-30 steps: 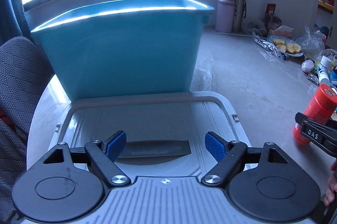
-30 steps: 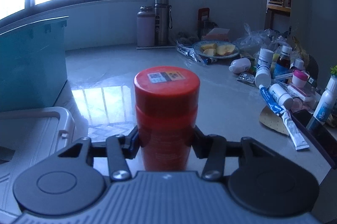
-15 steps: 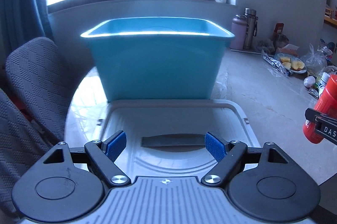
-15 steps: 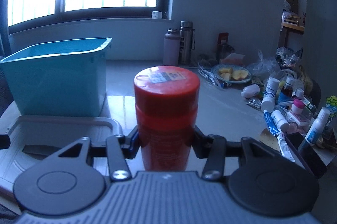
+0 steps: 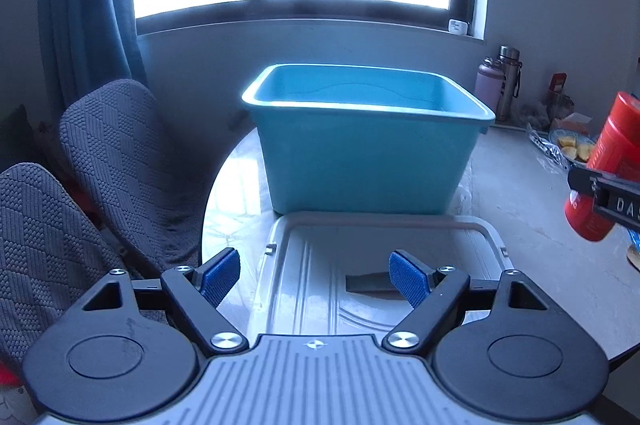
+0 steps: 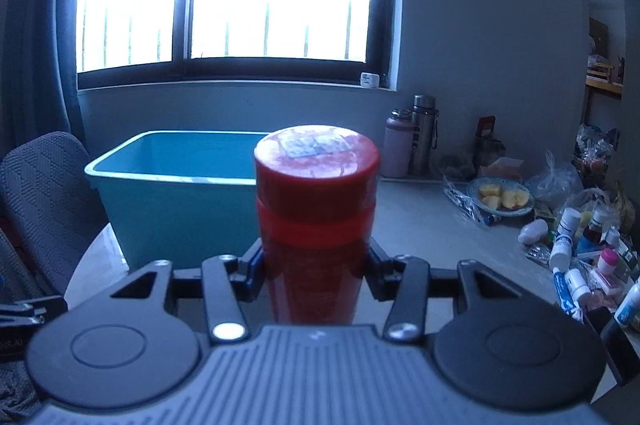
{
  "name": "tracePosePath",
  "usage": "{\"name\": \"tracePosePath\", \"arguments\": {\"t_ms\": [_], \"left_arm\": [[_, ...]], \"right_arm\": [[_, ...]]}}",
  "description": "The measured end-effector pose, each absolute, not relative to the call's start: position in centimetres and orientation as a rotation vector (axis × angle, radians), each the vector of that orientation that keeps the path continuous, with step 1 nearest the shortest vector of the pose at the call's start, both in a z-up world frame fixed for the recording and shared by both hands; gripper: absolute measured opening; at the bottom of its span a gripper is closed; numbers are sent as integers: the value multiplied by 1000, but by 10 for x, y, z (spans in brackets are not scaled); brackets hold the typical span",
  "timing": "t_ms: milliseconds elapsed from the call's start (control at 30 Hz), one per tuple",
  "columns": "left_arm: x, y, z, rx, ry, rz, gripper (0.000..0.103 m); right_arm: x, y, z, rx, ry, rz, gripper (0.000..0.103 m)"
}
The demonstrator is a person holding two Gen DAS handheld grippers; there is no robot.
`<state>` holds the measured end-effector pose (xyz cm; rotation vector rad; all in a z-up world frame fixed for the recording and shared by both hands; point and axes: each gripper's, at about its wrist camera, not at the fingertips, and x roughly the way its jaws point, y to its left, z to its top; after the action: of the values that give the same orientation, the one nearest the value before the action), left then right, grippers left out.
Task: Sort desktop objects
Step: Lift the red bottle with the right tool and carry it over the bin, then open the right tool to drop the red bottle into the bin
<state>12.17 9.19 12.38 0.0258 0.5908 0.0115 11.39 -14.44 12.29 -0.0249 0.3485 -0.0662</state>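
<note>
On the pale tabletop (image 5: 520, 193) by the window we see a teal plastic bin (image 5: 368, 161) standing open-topped, with a grey lid (image 5: 320, 277) lying flat just in front of it. Our left tongs (image 5: 316, 275) hang above that lid with their blue pads (image 5: 220, 275) spread wide and nothing between them. Our right tongs (image 6: 316, 265) are closed tight around the lower body of a red cylindrical bottle (image 6: 316, 209), which stands upright in their grip, a printed sticker on its flat cap. From the left wrist view the same red bottle (image 5: 608, 169) appears at the right edge, tilted slightly, held above the tabletop and to the right of the bin, apart from it. Behind it, along the wall, stand a pink flask (image 6: 396, 145) and a steel flask (image 6: 424, 135) side by side. Farther right lies a plate of cut fruit (image 6: 500, 197), and beyond it a clutter of small bottles and tubes (image 6: 580, 261). Two grey quilted chairs (image 5: 100, 161) sit at the left of the tabletop.
</note>
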Motion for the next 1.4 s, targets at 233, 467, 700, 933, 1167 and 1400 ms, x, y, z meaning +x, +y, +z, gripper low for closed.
{"name": "tracePosePath", "arguments": {"t_ms": [233, 467, 700, 933, 1167, 1400], "left_arm": [[154, 104, 148, 37, 557, 21, 84], [202, 104, 167, 39, 543, 53, 84], [248, 103, 175, 39, 554, 105, 84], [289, 102, 173, 38, 575, 145, 84], [308, 102, 163, 8, 606, 166, 84], [309, 115, 157, 16, 619, 129, 84]], "right_arm": [[158, -128, 153, -36, 294, -4, 49], [214, -121, 174, -48, 260, 44, 49], [277, -115, 178, -65, 273, 90, 49], [334, -104, 163, -77, 320, 135, 49], [369, -94, 140, -89, 413, 149, 49], [377, -83, 129, -106, 488, 99, 79]]}}
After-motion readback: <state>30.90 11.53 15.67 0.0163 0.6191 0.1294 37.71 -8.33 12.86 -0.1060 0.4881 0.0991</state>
